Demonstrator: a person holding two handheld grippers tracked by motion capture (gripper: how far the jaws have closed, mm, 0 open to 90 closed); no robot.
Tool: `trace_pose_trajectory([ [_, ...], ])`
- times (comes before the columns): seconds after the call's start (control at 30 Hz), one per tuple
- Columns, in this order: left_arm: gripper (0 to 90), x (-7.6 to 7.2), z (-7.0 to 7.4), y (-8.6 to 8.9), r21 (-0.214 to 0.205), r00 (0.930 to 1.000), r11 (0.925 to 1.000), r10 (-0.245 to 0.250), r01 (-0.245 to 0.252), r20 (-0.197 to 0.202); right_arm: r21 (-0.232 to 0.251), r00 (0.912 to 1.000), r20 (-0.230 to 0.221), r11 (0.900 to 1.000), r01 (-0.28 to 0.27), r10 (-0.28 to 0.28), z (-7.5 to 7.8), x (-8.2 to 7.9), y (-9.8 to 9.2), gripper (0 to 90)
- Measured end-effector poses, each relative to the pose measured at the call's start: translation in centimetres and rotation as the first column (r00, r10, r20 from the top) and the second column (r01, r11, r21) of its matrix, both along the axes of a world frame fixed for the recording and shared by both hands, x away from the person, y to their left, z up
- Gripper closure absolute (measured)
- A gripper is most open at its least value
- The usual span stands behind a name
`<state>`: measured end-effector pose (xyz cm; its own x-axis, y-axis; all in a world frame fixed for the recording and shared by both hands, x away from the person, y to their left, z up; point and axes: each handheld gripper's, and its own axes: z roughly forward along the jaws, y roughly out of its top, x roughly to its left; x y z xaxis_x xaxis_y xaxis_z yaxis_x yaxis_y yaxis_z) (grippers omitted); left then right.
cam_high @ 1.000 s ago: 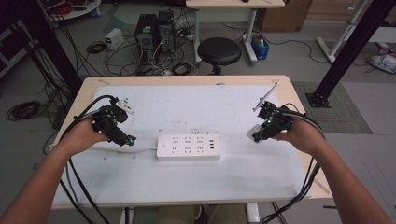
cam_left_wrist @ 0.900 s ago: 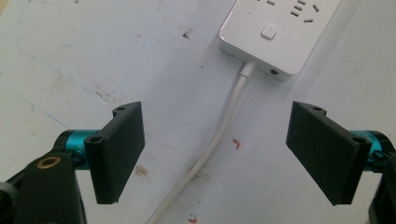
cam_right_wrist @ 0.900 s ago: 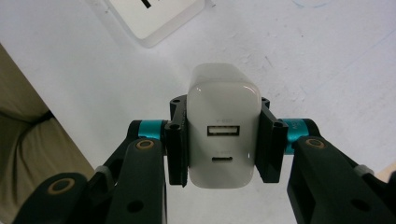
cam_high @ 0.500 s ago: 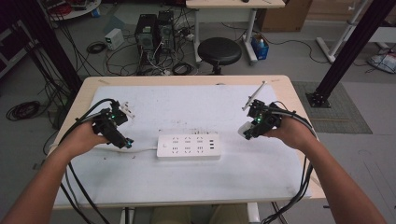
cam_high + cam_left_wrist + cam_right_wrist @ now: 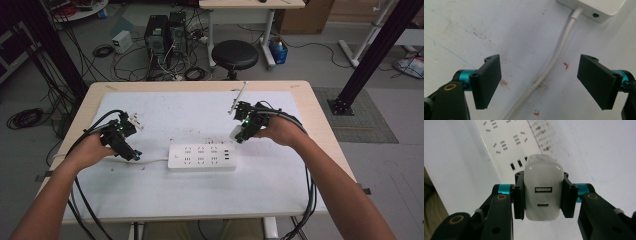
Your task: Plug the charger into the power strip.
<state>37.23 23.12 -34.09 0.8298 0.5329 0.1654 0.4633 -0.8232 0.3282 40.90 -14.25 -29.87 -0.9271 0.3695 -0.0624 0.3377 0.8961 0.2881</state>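
Observation:
A white power strip (image 5: 201,157) lies flat near the middle of the table, its sockets facing up (image 5: 504,140). My right gripper (image 5: 239,132) hovers just above the strip's right end, shut on a white USB charger (image 5: 543,187) whose two ports face the camera. My left gripper (image 5: 131,153) stands open at the strip's left end, its jaws straddling the strip's white cable (image 5: 554,62), which runs from the strip's corner (image 5: 596,10) across the mat.
A white mat (image 5: 190,115) covers the wooden table (image 5: 320,115). A thin rod (image 5: 238,96) lies at the back right of the mat. Behind the table are a black stool (image 5: 235,53), computer towers and tangled cables on the floor.
My right gripper has carried the charger leftward, closer to the power strip's right end. The left gripper has barely moved.

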Motion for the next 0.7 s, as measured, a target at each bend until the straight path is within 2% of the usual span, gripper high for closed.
trace_pose_trajectory([
  [0.03,19.5,0.1,0.0,0.1,0.011,1.0000,0.9999,-0.009,0.009,-0.002,-0.002,0.9999,-0.003,0.9999,-0.014,0.014,-0.2,0.2,0.6,61.8],
  [0.23,19.5,0.2,-0.2,-0.1,0.010,0.9998,0.9998,-0.020,0.020,0.006,-0.037,0.9960,0.015,0.9955,-0.088,0.088,-1.7,0.6,3.6,61.8],
  [0.3,19.5,0.3,-0.1,-0.2,0.006,0.9997,0.9997,-0.024,0.024,0.008,-0.034,0.9947,0.000,0.9942,-0.103,0.103,-2.0,0.7,4.2,61.8],
  [0.4,19.5,0.3,-0.2,-0.2,0.008,0.9994,0.9994,-0.034,0.034,0.008,-0.055,0.9921,-0.028,0.9908,-0.124,0.122,-2.6,0.7,5.1,61.8],
  [0.7,19.5,0.3,-0.5,-0.3,0.004,0.9994,0.9994,-0.035,0.035,0.009,-0.109,0.9806,-0.054,0.9751,-0.193,0.188,-4.3,0.7,7.1,61.8],
])
